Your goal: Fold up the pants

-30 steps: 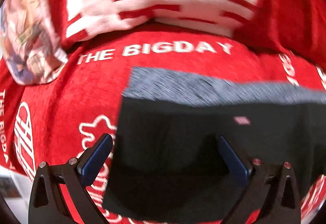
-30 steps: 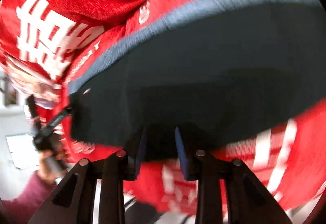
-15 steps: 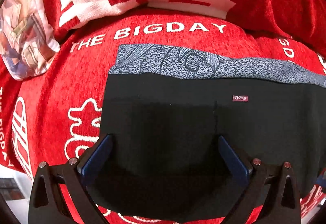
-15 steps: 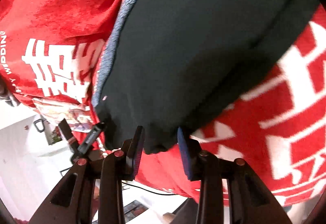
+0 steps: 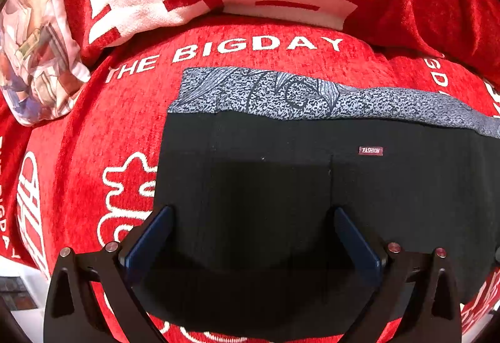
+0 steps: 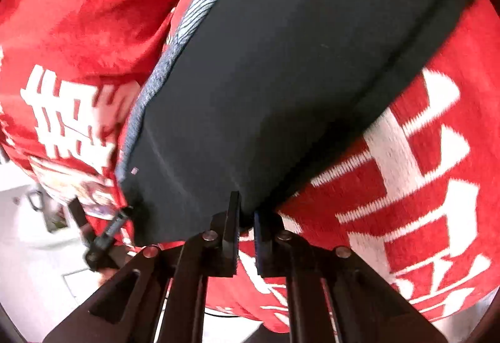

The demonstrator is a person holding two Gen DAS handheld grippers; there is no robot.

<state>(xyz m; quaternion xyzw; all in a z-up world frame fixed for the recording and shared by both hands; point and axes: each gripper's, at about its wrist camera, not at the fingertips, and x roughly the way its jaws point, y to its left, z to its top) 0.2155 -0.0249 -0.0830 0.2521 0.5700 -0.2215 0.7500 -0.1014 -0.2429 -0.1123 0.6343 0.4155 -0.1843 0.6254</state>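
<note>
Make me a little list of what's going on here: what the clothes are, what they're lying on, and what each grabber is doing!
clothes: black pants with a grey patterned band and a small FASHION label
lying on: red blanket with white letters
nearby: pillow at the left
left gripper: open, jaws wide apart above the pants
right gripper: jaws have just closed, pinching the pants' near edge
fold: not yet made
</note>
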